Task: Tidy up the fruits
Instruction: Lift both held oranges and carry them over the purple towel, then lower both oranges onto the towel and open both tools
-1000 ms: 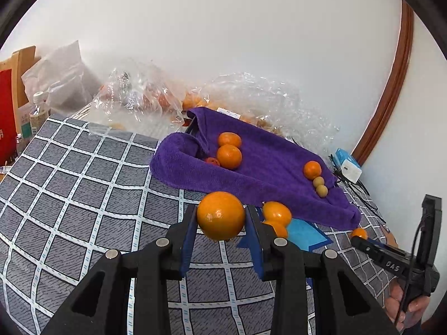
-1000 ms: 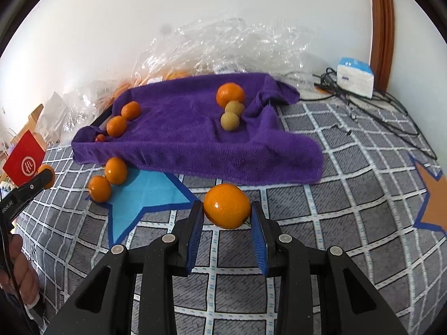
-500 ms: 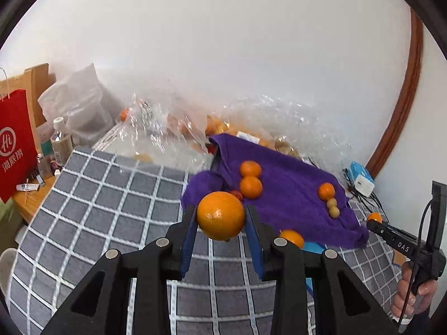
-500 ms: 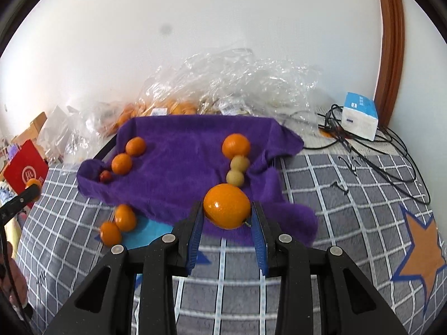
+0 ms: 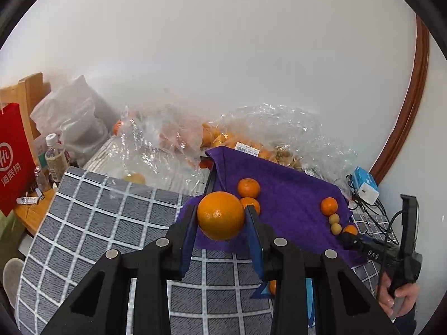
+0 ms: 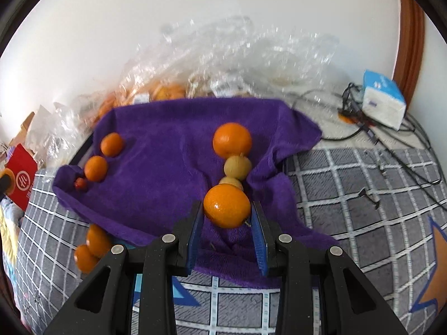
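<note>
My left gripper (image 5: 220,217) is shut on an orange (image 5: 220,215) and holds it in the air before the near left edge of the purple towel (image 5: 287,192). My right gripper (image 6: 226,209) is shut on another orange (image 6: 226,205), over the towel's (image 6: 167,153) near right part, just in front of two small tan fruits (image 6: 237,166) and an orange (image 6: 232,139). Two oranges (image 6: 103,155) and a small red fruit (image 6: 81,183) lie on the towel's left side. Two oranges (image 6: 90,248) lie on the tablecloth by the towel's near left edge.
Crumpled clear plastic bags (image 5: 173,139) with more fruit lie behind the towel against the wall. A blue and white box (image 6: 384,102) and black cables (image 6: 391,145) lie at the right. A red bag (image 5: 12,156) and a bottle (image 5: 56,157) stand at the left.
Both grippers have risen with their oranges. The right one has moved forward over the towel's near edge, up to the tan fruits. The left one now looks down on the towel from higher up.
</note>
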{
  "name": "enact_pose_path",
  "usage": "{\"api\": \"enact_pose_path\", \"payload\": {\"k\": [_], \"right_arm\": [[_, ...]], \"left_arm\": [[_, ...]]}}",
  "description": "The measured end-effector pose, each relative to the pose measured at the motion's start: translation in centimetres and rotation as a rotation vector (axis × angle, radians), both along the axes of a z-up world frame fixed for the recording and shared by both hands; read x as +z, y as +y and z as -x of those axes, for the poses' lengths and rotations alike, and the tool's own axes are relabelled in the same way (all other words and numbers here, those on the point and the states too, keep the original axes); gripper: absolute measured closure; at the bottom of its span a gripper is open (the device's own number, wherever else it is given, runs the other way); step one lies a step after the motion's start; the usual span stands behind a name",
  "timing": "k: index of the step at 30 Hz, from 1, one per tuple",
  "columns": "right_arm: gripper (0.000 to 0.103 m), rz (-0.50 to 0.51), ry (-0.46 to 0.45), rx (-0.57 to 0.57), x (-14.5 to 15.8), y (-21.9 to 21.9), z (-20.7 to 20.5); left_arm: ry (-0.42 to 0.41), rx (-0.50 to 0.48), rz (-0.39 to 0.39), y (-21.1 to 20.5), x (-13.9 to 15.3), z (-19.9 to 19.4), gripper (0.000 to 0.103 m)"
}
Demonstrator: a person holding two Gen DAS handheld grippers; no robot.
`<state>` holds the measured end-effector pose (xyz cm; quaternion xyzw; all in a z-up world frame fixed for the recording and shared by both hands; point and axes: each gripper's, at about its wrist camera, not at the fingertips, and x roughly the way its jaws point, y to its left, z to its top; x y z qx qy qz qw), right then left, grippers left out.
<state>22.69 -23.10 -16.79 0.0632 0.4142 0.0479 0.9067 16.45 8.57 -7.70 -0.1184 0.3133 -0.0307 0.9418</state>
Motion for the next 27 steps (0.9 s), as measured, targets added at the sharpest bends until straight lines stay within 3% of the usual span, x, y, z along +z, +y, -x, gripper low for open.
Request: {"api": "enact_pose_path", "payload": {"k": [8, 14, 18, 27], "right_arm": [[0.069, -0.003, -0.010, 0.020, -0.8, 0.0, -0.7], [0.068, 0.058, -0.017, 0.042, -1.0, 1.0, -0.5], [0.060, 0.076, -0.014, 0.052, -1.0, 1.5, -0.6], [0.052, 0.073, -0.027, 0.030, -0.5, 1.1, -0.2]], "left_arm": [[0.071, -0.061, 0.009, -3.5, -2.1, -3.8, 0.071], [0.132, -0.106, -0.029, -6.9, -3.8, -6.5, 0.071], [0.208, -0.101, -0.035, -8.0, -5.5, -8.3, 0.071], [0.293, -0.093, -0.044, -8.7, -7.5, -9.8, 0.071]]}}
